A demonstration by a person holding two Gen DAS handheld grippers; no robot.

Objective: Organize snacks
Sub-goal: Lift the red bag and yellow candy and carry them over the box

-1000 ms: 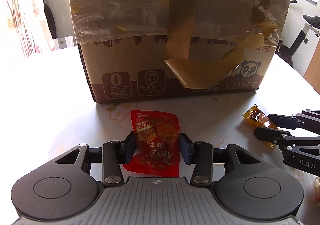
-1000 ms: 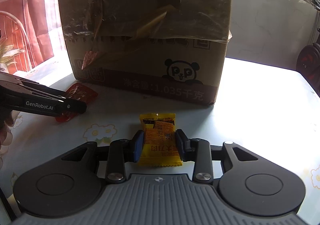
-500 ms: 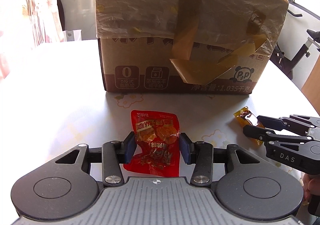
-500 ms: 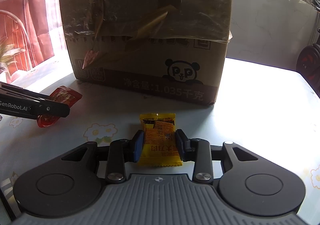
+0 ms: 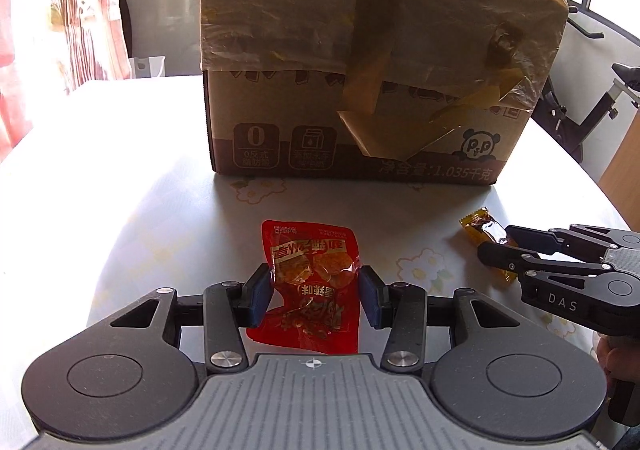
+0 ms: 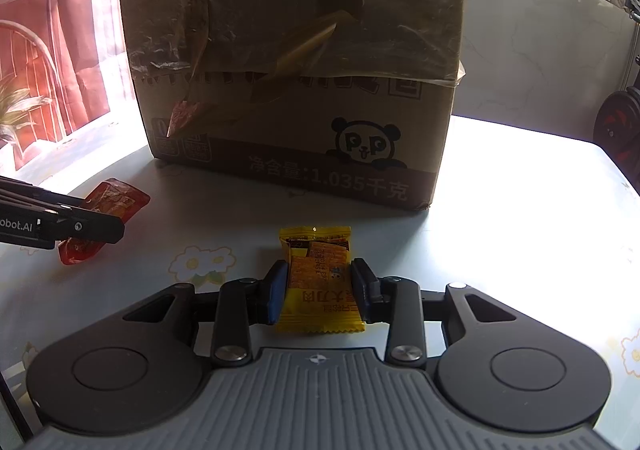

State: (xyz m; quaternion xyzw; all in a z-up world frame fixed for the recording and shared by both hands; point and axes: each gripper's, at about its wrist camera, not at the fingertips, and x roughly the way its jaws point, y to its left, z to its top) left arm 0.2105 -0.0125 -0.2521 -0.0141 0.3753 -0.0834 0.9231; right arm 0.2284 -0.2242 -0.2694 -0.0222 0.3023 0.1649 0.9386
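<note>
My left gripper (image 5: 316, 296) is shut on a red snack packet (image 5: 314, 282) and holds it just above the white table. It also shows at the left of the right wrist view (image 6: 100, 223), with the red packet (image 6: 108, 201) in it. My right gripper (image 6: 320, 290) is shut on a yellow snack packet (image 6: 318, 278). It shows at the right of the left wrist view (image 5: 496, 246), with the yellow packet (image 5: 480, 228) sticking out. A tall taped cardboard box (image 5: 368, 61) with a panda logo stands behind both.
The white table (image 5: 120, 185) carries a flower-print cover. The box (image 6: 296, 61) fills the far middle of the table. An exercise bike (image 5: 596, 105) stands beyond the right edge. Curtains hang at the far left.
My left gripper with the red packet has drawn back and shifted left of the box. My right gripper and the yellow packet have stayed in place.
</note>
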